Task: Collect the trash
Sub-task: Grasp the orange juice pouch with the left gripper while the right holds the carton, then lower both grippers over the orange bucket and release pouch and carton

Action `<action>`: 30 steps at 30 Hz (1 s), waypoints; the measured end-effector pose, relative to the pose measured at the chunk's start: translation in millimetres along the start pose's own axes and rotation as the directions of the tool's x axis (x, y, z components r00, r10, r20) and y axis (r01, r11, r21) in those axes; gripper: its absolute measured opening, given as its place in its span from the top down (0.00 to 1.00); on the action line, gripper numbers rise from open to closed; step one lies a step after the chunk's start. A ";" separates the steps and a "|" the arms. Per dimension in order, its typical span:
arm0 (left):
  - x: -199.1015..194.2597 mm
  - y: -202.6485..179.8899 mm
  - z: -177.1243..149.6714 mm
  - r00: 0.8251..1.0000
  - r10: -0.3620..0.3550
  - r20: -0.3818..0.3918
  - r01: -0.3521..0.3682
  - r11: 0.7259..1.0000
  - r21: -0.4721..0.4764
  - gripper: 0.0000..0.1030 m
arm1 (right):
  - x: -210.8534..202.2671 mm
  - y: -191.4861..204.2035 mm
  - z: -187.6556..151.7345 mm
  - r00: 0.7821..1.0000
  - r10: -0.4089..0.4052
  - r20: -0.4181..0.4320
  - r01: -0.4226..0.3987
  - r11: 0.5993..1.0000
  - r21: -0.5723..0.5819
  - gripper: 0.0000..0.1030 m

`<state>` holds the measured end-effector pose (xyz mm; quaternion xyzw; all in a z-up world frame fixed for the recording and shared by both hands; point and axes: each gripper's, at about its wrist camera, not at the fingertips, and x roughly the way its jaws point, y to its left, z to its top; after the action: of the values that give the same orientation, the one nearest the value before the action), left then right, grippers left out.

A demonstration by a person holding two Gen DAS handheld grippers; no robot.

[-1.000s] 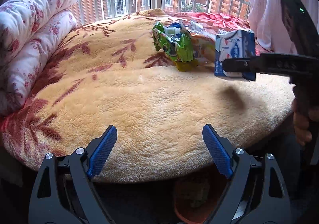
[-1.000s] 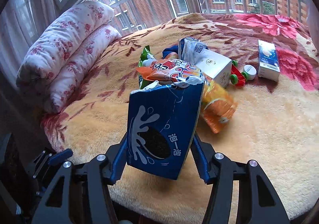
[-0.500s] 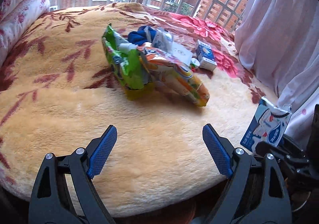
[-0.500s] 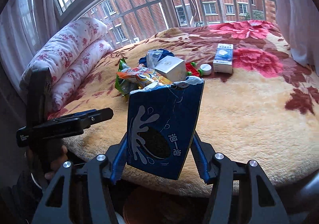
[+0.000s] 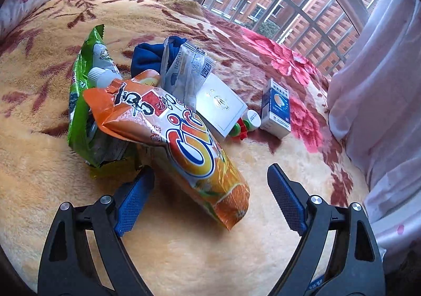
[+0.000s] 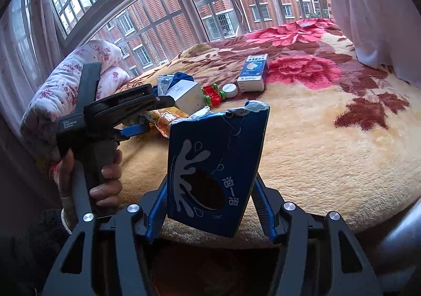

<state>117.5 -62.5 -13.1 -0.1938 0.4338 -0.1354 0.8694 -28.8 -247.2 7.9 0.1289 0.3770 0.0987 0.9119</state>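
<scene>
Wrappers lie heaped on the bed (image 5: 263, 256). The orange bag (image 5: 184, 143) runs slantwise, far-left to near-right, its near end between the spread fingers of the left gripper (image 5: 208, 203) (nearer one). The right gripper (image 6: 210, 206) clamps a torn blue box (image 6: 215, 172); the bin's hidden.

L tool (image 5: 208, 194) spread wide — R tool (image 6: 210, 206) clamped.

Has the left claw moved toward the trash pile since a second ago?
Yes. The left claw has closed in on the pile: the orange snack bag, once far up the blanket, now lies between its open fingers.
</scene>
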 end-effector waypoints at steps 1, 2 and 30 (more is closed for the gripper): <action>4.6 0.9 2.4 1.000 0.010 0.005 -0.010 1.000 -0.012 0.17 | 1.1 -2.1 0.3 1.000 0.002 -0.002 -0.002 1.000 0.002 0.44; 9.0 2.4 4.7 1.000 0.021 0.009 -0.020 1.000 -0.022 0.17 | 1.9 -4.0 -0.2 1.000 0.005 -0.003 -0.005 1.000 0.005 0.44; -109.7 1.4 -79.6 0.989 0.040 0.140 -0.097 0.897 0.431 0.58 | 13.9 23.0 -11.1 0.998 0.051 -0.034 -0.052 0.998 -0.021 0.44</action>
<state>-11.0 -34.4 19.6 0.0131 0.3427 -0.1855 0.9208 -28.9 -219.8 -1.8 0.1270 0.3878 0.1285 0.9039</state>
